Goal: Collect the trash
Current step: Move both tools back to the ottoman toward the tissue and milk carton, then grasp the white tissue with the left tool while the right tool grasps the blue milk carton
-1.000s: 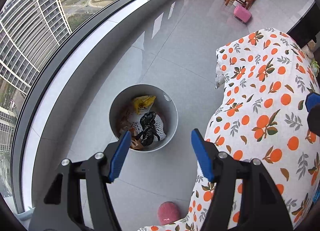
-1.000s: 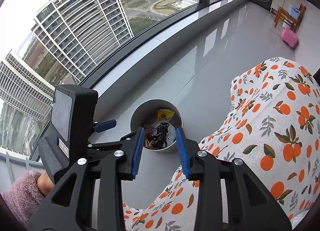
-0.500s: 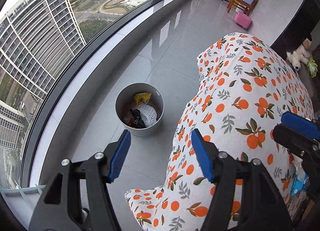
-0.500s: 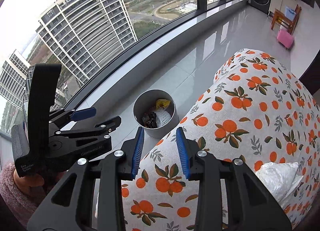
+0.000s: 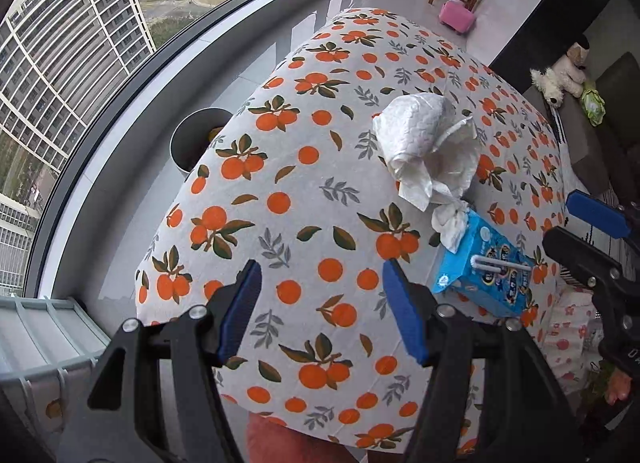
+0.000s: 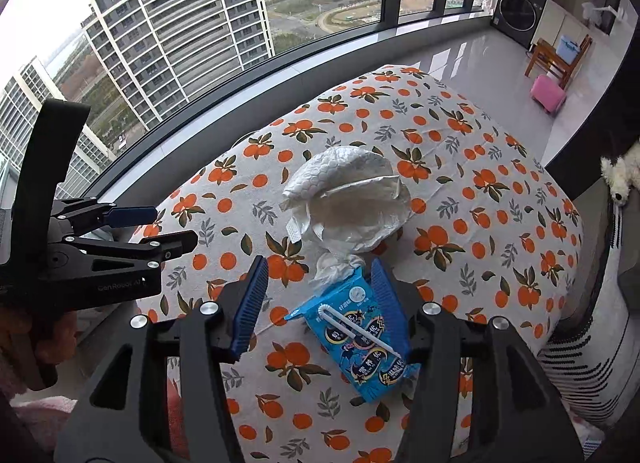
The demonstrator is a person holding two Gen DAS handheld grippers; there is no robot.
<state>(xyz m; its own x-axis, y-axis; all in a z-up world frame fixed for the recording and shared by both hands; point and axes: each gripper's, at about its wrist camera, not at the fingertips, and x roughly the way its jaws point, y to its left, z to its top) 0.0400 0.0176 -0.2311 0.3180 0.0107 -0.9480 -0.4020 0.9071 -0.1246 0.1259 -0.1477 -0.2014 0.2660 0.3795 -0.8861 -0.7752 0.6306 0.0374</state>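
Orange-print cloth [image 6: 480, 183]: it covers the whole table I am working over, white with oranges and leaves; the window and the grey floor lie beyond its far edge.
Bin [image 5: 196, 135]: grey round bin on the floor past the table's far left edge; from my left camera the cloth hides about half of it.
My left gripper [image 5: 322, 311]: held level above the near left part of the cloth, fingers pointing away from me toward the window; jaws spread wide with only cloth between the blue pads [image 5: 240, 311].
My right gripper [image 6: 316, 303]: low over the near edge of the table, aimed forward; jaws apart, straddling the carton. The right pad [image 6: 390, 299] sits just beside the carton's right edge, and I cannot tell whether it touches. The left pad is well clear of it.
Crumpled white wrapper [image 6: 352, 199]: largest piece of trash, mid-table, just beyond the carton.
Blue drink carton [image 6: 356, 339]: lying flat, long axis running from me toward the wrapper, slightly angled; folded top end points away. A white straw [image 6: 352, 327] lies diagonally on its upper face.
Tissue wad [image 6: 334, 265]: small and white, touching the carton's far end, between carton and wrapper.
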